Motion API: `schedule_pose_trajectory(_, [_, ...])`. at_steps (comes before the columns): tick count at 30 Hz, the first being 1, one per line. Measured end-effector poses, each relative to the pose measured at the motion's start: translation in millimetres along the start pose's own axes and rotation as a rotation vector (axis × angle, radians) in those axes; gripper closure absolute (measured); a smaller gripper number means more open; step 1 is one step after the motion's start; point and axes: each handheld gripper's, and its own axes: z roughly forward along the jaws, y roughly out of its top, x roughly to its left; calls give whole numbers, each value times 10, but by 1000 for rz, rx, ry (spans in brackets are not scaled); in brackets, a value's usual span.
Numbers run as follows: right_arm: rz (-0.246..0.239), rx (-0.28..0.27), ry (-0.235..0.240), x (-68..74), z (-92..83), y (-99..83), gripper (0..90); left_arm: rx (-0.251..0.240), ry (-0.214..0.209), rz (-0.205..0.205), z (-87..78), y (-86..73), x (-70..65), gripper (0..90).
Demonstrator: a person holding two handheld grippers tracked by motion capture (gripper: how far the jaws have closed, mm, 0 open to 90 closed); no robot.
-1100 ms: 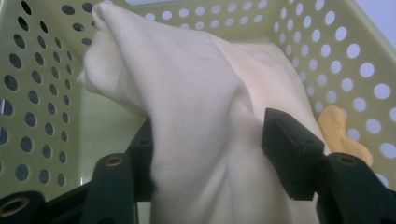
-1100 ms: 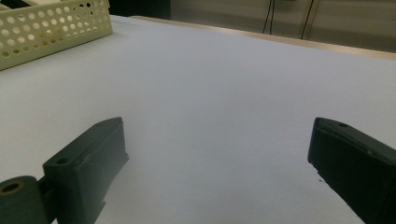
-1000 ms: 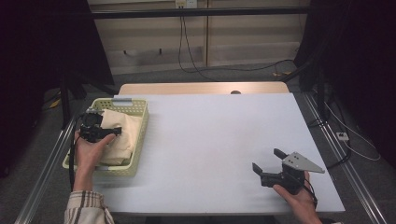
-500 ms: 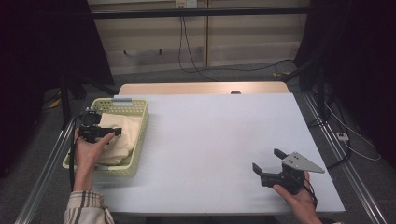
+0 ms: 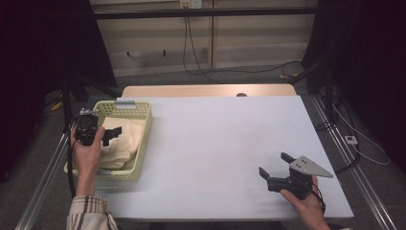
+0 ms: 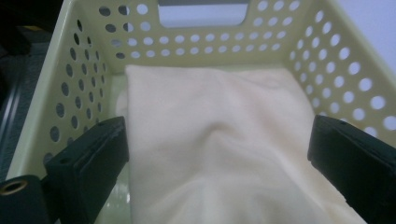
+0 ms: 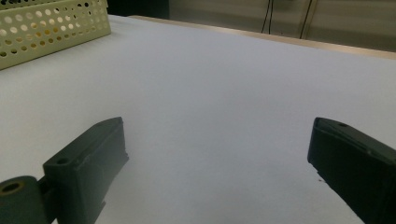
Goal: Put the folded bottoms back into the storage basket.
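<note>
- Left gripper (image 5: 111,135) poised over the pale green perforated basket (image 5: 143,143) at the table's left edge; jaws just been opening, now spread wide either side of the folded cream cloth (image 6: 219,149), pads clear of the fabric, nothing pinched
- Cloth lying inside the basket, folded, a soft ridge running down its middle, reaching close to the side walls
- Step in hand, by the look of it: cloth let go in the basket, or a fresh grip being lined up; cannot tell which from the pose alone
- Next move likely calls for either a straight lift clear of the rim, or a descent onto the ridge and a firm pinch
- Right gripper (image 5: 278,165) resting low near the front right of the white table (image 5: 220,143), jaws released and empty
- Basket walls close on both sides of the left jaws, little room for sideways travel; broad bare tabletop between the basket and the right gripper; table edge near behind the right hand
</note>
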Motion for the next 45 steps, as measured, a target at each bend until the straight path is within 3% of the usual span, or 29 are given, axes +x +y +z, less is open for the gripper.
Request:
schedule_pose_trajectory(4, [3, 0, 3, -6, 5, -2, 44, -27, -19, 8, -44, 6, -9, 56])
schedule_pose_trajectory(13, [13, 0, 1, -20, -3, -11, 44, -167, 18, 45, -188, 16, -83, 107])
schedule_pose_trajectory(18, [14, 1, 1, -21, -3, -12, 43, -186, 19, 53, -217, 11, -90, 98])
schedule_pose_trajectory(23, [12, 3, 1, -26, 2, -14, 43, -205, -7, 55, -245, 18, -99, 98])
schedule_pose_trajectory(25, [14, 4, -1, -28, 4, -16, 43, -223, -10, 77, -294, 25, -124, 92])
schedule_pose_trajectory(29, [15, 3, -2, -29, 0, -14, 43, -261, -37, 80, -339, 23, -129, 82])
schedule_pose_trajectory(32, [15, 2, -5, -27, 0, -13, 43, -274, -53, 86, -355, 17, -138, 80])
schedule_pose_trajectory(35, [10, 4, -8, -24, 7, -13, 43, -255, -49, 90, -371, 0, -171, 47])
schedule_pose_trajectory(38, [13, 7, -12, -22, 11, -11, 43, -244, -94, 75, -413, -15, -192, 48])
schedule_pose_trajectory(42, [8, 3, -15, -13, 2, -8, 43, -242, -72, 146, -465, -47, -275, 54])
schedule_pose_trajectory(45, [6, 3, -15, -11, -1, -9, 43, -240, -57, 171, -496, -85, -319, 44])
